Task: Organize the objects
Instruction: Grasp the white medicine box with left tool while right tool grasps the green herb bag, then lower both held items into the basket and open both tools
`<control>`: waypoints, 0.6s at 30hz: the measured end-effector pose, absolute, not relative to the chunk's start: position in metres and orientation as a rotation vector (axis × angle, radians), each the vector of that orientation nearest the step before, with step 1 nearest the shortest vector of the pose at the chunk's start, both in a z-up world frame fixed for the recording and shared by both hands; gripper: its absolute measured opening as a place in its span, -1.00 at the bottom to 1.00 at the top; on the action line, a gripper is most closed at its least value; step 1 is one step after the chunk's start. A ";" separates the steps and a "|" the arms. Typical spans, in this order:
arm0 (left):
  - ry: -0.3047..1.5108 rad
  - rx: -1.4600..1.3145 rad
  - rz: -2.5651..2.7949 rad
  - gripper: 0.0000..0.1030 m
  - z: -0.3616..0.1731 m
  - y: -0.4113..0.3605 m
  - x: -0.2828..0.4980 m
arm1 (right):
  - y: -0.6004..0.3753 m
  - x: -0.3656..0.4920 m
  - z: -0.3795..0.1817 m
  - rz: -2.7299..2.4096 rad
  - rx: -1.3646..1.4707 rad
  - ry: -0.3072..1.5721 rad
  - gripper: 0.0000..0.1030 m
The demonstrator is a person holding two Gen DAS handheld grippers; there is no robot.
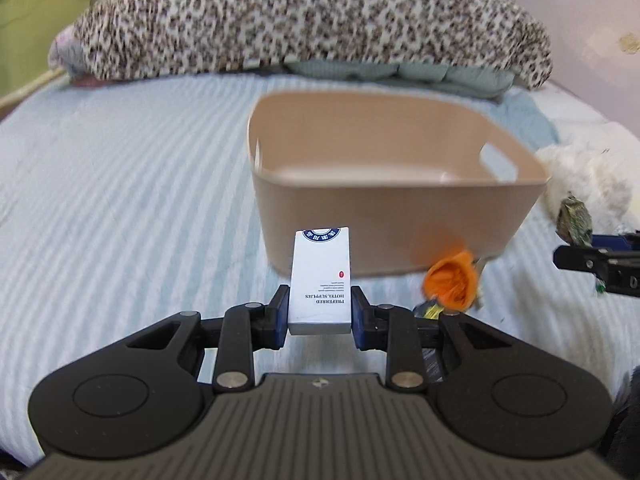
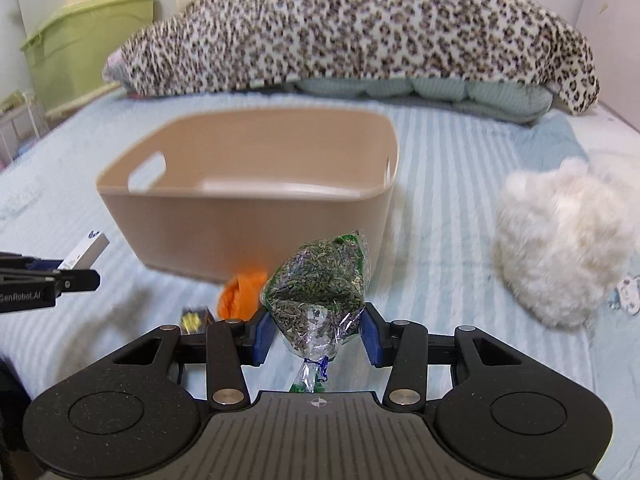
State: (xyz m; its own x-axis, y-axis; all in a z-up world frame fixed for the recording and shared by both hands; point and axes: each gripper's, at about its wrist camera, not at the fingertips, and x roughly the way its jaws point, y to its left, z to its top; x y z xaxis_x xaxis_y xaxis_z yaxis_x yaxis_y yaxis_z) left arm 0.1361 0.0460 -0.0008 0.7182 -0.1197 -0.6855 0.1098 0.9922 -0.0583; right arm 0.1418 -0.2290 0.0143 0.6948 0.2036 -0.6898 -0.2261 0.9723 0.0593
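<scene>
The white box (image 1: pixel 320 280), printed "PREFERRED HOTEL SUPPLIES", sits clamped between the blue pads of the left gripper (image 1: pixel 320 314), held above the striped blue bedspread (image 1: pixel 120 200) and just short of the near wall of the beige bin (image 1: pixel 400 216). The jaws press on both long sides of the box; its printed face is turned up toward the camera.

The clear bag of dried green herbs (image 2: pixel 318 284) is grasped by the right gripper (image 2: pixel 318 334), jaws closed on its lower bulge, with the twisted neck of the bag trailing back toward the camera. It too is held in front of the bin (image 2: pixel 248 220), nearer the right corner.

The bin's interior shows nothing inside from either view; it has cut-out handles in its end walls.

An orange item (image 1: pixel 450 282), blurred, lies on the bedspread just beside the bin's near wall, with a small dark and yellow packet (image 2: pixel 194 320) next to it. A white fluffy object (image 2: pixel 560 248) rests to the right. A leopard-print cushion (image 2: pixel 352 28) lies across the head of the bed, and a green storage box (image 2: pixel 88 40) stands at the far left.
</scene>
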 end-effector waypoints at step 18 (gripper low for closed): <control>0.624 0.070 -0.089 -0.38 0.047 0.006 0.222 | -0.193 0.208 0.047 0.226 -0.076 0.627 -0.18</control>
